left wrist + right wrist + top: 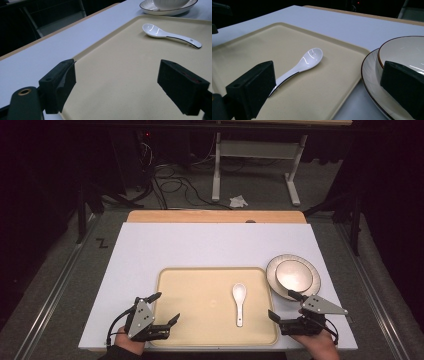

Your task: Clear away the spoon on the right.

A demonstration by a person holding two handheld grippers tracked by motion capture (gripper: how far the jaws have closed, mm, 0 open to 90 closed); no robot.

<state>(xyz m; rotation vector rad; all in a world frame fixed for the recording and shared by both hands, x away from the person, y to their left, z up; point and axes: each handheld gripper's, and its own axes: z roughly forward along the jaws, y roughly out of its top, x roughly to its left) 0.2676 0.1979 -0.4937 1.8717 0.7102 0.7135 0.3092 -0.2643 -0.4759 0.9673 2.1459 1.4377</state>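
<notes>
A white ceramic spoon (239,303) lies on the beige tray (200,330), bowl end away from me, and appears again as the spoon (170,35) and the spoon (302,63). A bowl (294,275) sits on a plate (274,270) just right of the tray; the bowl (407,53) and plate (369,72) are close ahead in the right gripper view. My right gripper (287,306) stands open at the tray's near right corner, nothing between its jaws. My left gripper (166,308) is open over the tray's near left corner, also with nothing in it.
The tray rests on a white mat (210,245) over a wooden table (215,216). Beyond the table is a grey floor with cables (175,185) and a white desk frame (255,165). Metal rails (55,285) run along both sides.
</notes>
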